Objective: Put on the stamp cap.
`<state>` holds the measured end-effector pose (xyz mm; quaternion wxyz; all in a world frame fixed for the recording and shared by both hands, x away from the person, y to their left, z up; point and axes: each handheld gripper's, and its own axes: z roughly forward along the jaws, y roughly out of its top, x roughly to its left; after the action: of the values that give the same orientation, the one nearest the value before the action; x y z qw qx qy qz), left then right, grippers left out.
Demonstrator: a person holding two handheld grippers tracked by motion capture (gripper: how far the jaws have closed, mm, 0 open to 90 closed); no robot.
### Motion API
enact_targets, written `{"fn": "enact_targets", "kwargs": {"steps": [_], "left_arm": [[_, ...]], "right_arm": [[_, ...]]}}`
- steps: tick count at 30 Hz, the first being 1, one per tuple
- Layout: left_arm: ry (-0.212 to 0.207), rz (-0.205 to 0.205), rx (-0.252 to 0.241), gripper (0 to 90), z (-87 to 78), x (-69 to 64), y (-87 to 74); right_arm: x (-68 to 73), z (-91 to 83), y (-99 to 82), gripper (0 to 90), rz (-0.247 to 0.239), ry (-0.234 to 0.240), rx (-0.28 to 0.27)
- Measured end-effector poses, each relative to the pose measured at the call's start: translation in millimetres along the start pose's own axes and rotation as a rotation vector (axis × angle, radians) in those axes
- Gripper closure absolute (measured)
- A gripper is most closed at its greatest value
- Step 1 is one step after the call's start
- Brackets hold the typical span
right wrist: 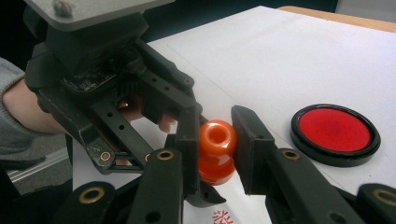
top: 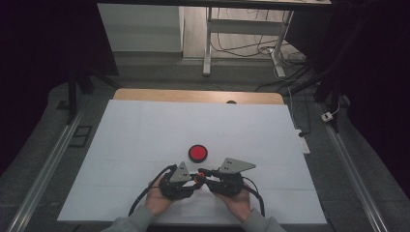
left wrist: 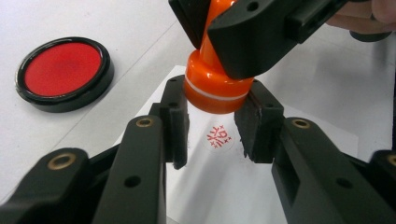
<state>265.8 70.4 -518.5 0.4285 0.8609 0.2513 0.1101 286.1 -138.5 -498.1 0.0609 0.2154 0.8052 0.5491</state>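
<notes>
Left gripper view shows the right tongs (left wrist: 219, 42) clamped on an orange stamp (left wrist: 212, 88), lifted just above a red print (left wrist: 219, 137) on white paper (left wrist: 224, 186). Left tongs (left wrist: 217, 123) stand spread, flanking its base. Nearby on the table (top: 145, 125) sits a red ink pad (left wrist: 63, 72).

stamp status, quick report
Right gripper shut on orange stamp, lifted off paper. Left gripper open, straddling red print. Ink pad apart, nothing blocking.

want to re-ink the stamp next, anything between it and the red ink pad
Nothing visible does. The orange stamp hangs in the right tongs above the paper; bare white table lies between it and the red ink pad. The left tongs merely flank it.
</notes>
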Motion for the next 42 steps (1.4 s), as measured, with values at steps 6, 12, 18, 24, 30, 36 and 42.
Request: {"fn": "enact_targets", "kwargs": {"steps": [6,12,18,24,30,36,42], "left_arm": [[0.028,0.017,-0.012,65.8,-1.4,-3.3,0.7],[0.053,0.037,-0.028,65.9,-3.6,-6.5,2.1],[0.073,0.047,-0.037,66.0,-5.1,-8.7,2.8],[0.07,0.043,-0.013,65.9,-4.0,-8.6,3.2],[0.064,0.042,0.021,65.8,-1.2,-7.2,1.8],[0.062,0.042,0.026,65.7,-1.2,-7.4,1.3],[0.056,0.034,0.032,65.6,-0.4,-6.2,1.1]], "right_arm": [[-0.1,-1.4,0.9,72.4,-0.012,0.003,-0.008],[0.1,-3.8,2.2,72.7,-0.019,0.009,-0.026],[1.5,-4.6,2.6,73.0,-0.019,0.004,-0.04],[1.5,-3.7,-0.3,73.1,-0.01,0.002,-0.043],[2.9,0.4,-6.1,73.2,-0.028,-0.012,-0.038],[3.2,1.1,-7.6,73.2,-0.025,-0.007,-0.034],[2.7,1.9,-8.8,73.1,-0.018,-0.009,-0.037]]}}
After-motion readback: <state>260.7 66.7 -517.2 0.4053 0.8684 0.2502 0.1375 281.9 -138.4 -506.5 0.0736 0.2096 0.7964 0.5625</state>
